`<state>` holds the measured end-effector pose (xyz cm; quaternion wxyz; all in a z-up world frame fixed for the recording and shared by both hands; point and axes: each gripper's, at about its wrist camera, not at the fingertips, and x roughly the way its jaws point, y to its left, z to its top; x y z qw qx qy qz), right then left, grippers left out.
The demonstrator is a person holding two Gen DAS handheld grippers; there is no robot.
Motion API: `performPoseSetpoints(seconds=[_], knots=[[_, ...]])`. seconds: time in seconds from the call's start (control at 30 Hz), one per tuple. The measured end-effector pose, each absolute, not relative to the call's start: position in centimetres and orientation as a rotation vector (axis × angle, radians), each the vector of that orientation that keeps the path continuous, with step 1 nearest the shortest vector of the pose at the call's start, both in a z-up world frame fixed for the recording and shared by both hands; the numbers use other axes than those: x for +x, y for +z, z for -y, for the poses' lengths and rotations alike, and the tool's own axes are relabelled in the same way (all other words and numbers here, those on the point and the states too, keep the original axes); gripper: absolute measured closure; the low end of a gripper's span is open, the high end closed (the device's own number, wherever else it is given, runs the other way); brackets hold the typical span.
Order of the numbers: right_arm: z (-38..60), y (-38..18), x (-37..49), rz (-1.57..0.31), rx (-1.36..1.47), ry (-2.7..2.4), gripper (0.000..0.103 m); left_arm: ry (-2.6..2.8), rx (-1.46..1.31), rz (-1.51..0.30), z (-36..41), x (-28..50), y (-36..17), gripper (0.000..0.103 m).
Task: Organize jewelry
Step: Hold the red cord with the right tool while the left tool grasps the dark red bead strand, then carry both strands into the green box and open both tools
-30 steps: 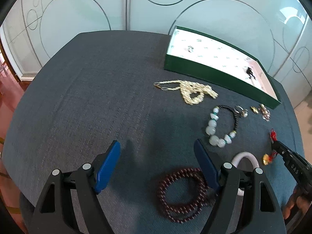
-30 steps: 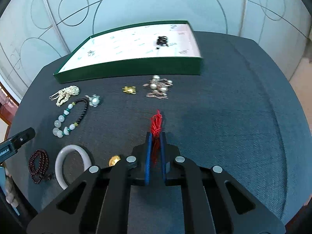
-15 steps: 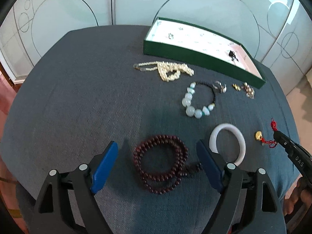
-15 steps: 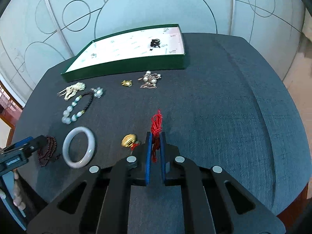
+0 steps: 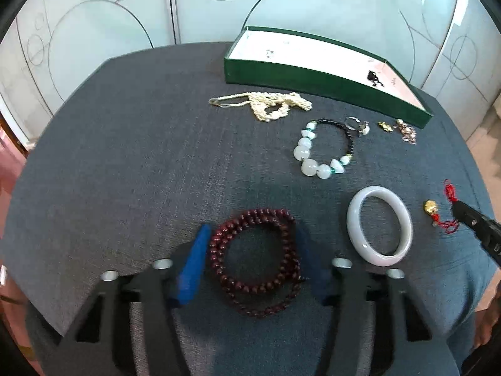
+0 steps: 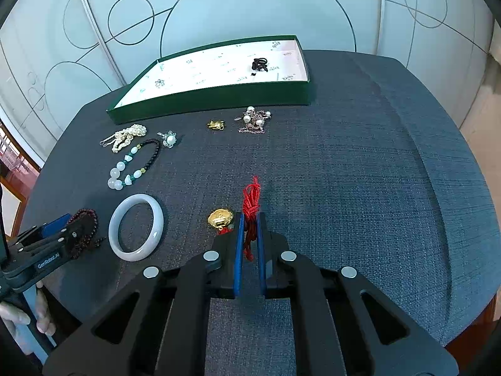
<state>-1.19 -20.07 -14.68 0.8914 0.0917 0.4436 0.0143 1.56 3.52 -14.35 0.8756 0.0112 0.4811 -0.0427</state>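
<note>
Two tongs, L (image 5: 250,266) closing round beads (image 5: 255,260), R (image 6: 249,219) clamping cord (image 6: 250,200)

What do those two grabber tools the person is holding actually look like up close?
Both are alike. Each hand-held gripper, the left and the right, is a black plastic frame with triangular cut-outs, round silver studs at the joints, and two flat fingers faced with blue pads. White lettering runs along the side of the left one. No cables show. The person's hand appears at its handle; no sleeve is visible.
</note>
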Motion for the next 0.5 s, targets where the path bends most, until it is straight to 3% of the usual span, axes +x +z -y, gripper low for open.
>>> performPoseSetpoints(seconds=[0.13,0.5], knots=[[20.0,-14.7,-1.1,-0.919,0.188,0.032,0.095,-0.099,0.027,-0.980,-3.7,1.8,-14.3,0.090],[19.5,-14.1,-0.5,-0.900,0.185,0.038,0.095,-0.140,-0.033,-0.924,-4.5,3.0,-12.2,0.092]])
